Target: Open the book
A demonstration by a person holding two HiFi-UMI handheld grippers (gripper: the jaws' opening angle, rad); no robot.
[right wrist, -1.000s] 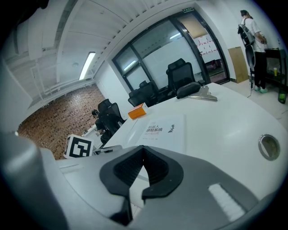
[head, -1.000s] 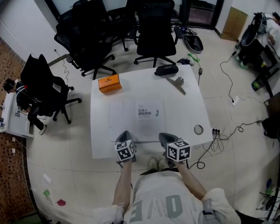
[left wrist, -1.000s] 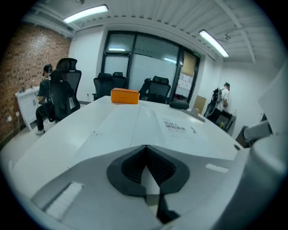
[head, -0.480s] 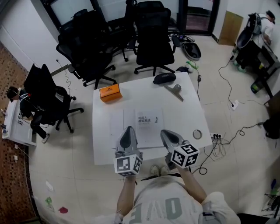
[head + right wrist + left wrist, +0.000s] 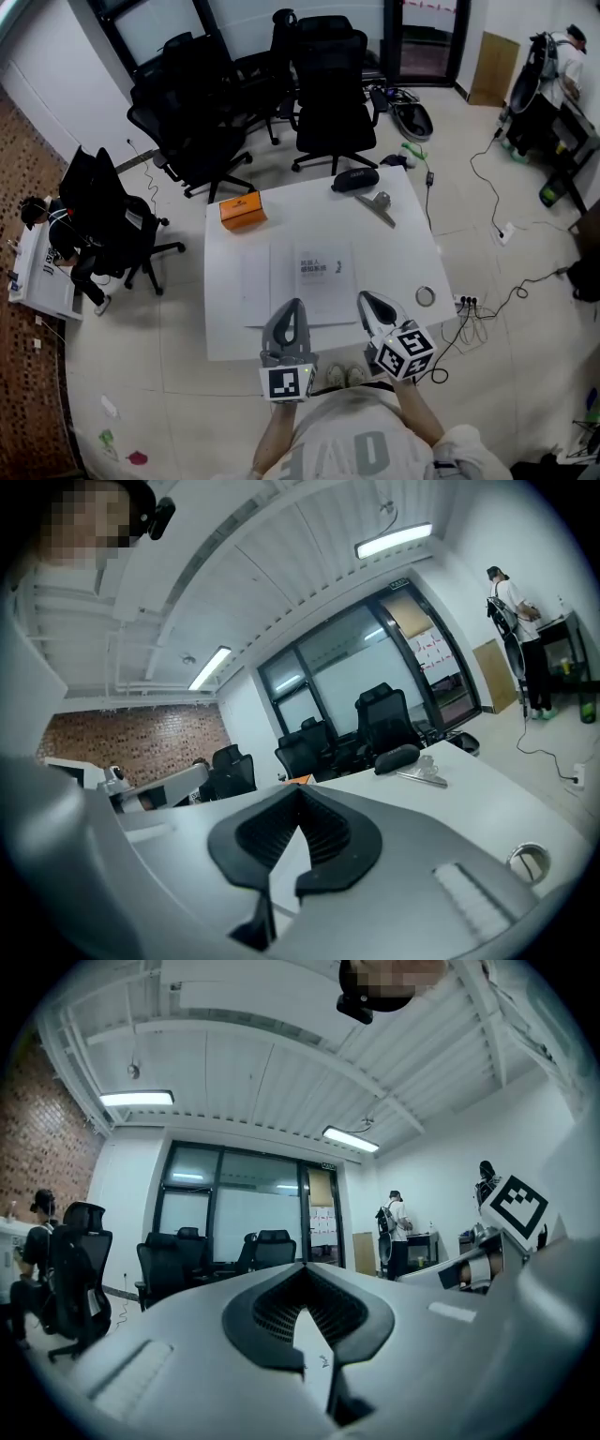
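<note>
Both the left gripper [image 5: 292, 309] and right gripper [image 5: 368, 302] have risen over the near edge of the white table [image 5: 412, 244], jaws pressed together, empty. Mid-table lies the closed book [image 5: 323, 270]; orange box [image 5: 243, 210] far left, black office chairs [image 5: 333, 89] beyond.

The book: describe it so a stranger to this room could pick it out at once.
Find the white table with black chairs behind it. The book lies flat and closed at its centre. Unlike the orange box and black case, it is white with small dark print.
</note>
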